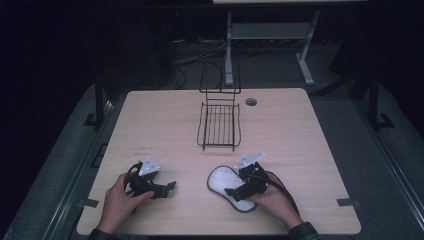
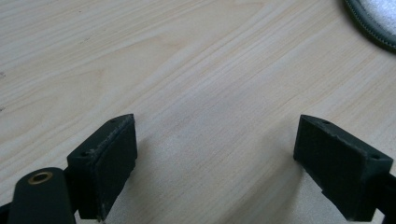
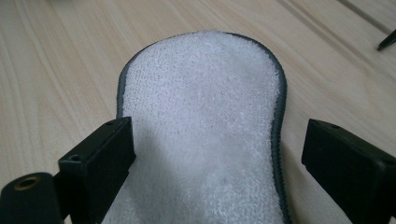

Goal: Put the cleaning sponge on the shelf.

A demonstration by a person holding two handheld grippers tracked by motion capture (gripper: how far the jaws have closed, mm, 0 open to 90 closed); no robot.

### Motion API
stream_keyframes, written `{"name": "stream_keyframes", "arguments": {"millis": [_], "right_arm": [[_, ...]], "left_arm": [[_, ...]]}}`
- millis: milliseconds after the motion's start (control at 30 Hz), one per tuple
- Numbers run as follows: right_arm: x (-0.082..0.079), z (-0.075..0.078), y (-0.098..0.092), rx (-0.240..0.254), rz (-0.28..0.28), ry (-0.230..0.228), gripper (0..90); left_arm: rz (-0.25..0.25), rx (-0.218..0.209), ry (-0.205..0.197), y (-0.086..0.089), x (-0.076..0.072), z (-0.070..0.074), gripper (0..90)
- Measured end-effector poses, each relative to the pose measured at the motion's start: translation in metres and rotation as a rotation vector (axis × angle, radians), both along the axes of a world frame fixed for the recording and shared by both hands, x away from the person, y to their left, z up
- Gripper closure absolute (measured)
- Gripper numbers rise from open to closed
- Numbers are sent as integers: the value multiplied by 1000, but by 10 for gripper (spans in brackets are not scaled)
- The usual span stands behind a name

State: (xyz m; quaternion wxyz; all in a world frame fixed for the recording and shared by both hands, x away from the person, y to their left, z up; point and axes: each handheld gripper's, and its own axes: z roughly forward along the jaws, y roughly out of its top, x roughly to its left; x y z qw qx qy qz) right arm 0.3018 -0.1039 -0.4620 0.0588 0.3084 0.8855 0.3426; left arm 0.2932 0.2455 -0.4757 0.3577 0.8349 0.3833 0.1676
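Note:
A white fluffy pad (image 1: 221, 181) with a grey rim lies flat on the wooden table (image 1: 150, 125), near its front edge. My right gripper (image 1: 236, 193) hovers low over it, held in a hand. In the right gripper view the pad (image 3: 201, 107) runs between and under the jaws of the right gripper (image 3: 215, 140), which stand wide open on either side without gripping it. My left gripper (image 1: 167, 188) rests left of the pad, pointing toward it. The left gripper (image 2: 215, 135) is open over bare wood, with the pad's rim (image 2: 371, 25) at the top right corner.
A black wire rack (image 1: 219, 125) with a tall back frame stands at the table's middle, beyond the pad. One of its wire tips (image 3: 387, 41) shows in the right gripper view. A cable hole (image 1: 251, 102) sits to the right of the rack.

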Motion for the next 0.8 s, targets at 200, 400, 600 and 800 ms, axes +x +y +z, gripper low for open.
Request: {"name": "stream_keyframes", "arguments": {"millis": [200,400,600,800], "right_arm": [[-1,-1,1,-9,6,1,88],[-1,-2,2,-15,17,16,91],[-1,-3,2,-12,24,40,140],[-2,-3,2,-8,27,45,177]], "left_arm": [[-1,1,0,0,0,0,126],[0,0,0,0,0,0,126],[0,0,0,0,0,0,126],[0,0,0,0,0,0,126]]}}
